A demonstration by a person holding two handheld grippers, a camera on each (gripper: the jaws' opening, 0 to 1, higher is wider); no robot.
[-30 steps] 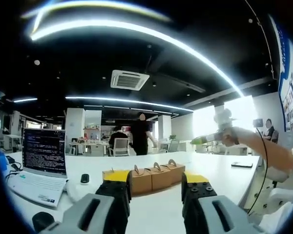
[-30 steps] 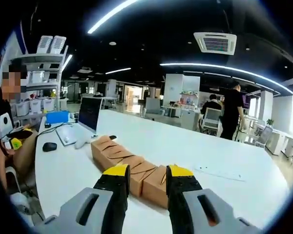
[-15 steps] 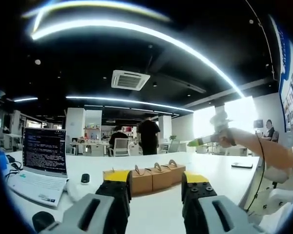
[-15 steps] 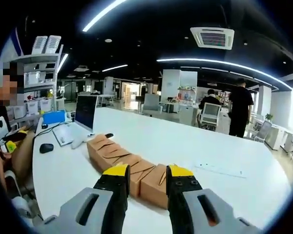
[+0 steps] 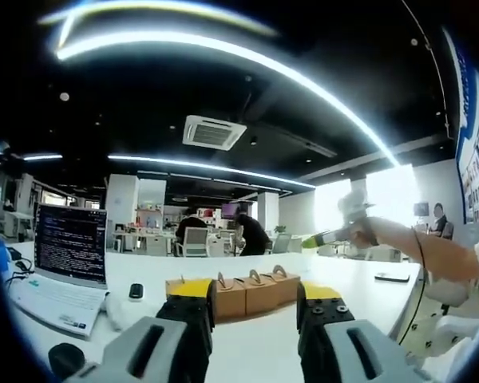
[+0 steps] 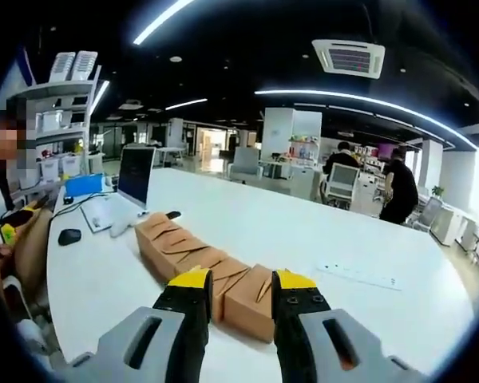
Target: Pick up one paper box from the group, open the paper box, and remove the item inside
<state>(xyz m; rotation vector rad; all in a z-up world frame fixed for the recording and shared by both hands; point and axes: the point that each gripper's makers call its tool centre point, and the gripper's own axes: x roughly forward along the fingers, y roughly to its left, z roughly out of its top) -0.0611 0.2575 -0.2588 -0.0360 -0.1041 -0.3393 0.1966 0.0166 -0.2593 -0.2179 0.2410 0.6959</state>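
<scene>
You are holding both right gripper [image 6: 235,294] and left gripper [image 5: 255,302] spread, approaching light, crushable paper boxes [image 6: 198,262] just ahead; pinch the nearest box's [image 6: 251,302] sides gently.

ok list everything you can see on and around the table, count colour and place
paper boxes: a row, brown, touching side by side mid-table; exact count hard to tell
laptop: one, white, screen lit, open at the table's end
mouse: one, black, near the table edge by the laptop
small black object: one, between laptop and boxes
table: one, white, long
bystanders: two, dark clothes, at far desks
seated person: one, beside the table
left gripper: yellow-tipped jaws apart, above the table, holding nothing
right gripper: yellow-tipped jaws apart, over the nearest box, holding nothing
</scene>
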